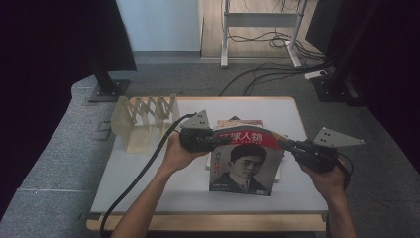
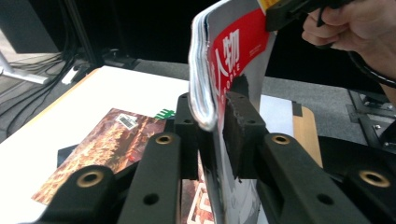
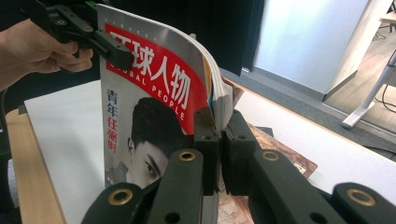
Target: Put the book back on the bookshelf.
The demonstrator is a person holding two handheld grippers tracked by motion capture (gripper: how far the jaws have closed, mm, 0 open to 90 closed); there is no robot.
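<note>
A magazine [image 1: 245, 163] with a red title band and a portrait on its cover is held upright above the white table [image 1: 148, 188]. My left gripper [image 1: 223, 140] is shut on its upper left edge; the left gripper view has the jaws [image 2: 212, 116] clamped on the magazine's spine [image 2: 205, 84]. At the upper right edge, my right gripper [image 1: 283, 144] is also shut on it. The right gripper view shows that gripper [image 3: 222, 123] pinching the page edges of the magazine [image 3: 154, 107], with the left gripper [image 3: 114, 51] at the far corner. The cover bows slightly between them.
Another magazine [image 2: 107, 144] with a brown cover lies flat on the table behind the held one [image 1: 240, 123]. A folding wooden rack [image 1: 146, 116] stands at the table's back left. Stand bases and cables lie on the floor beyond the table.
</note>
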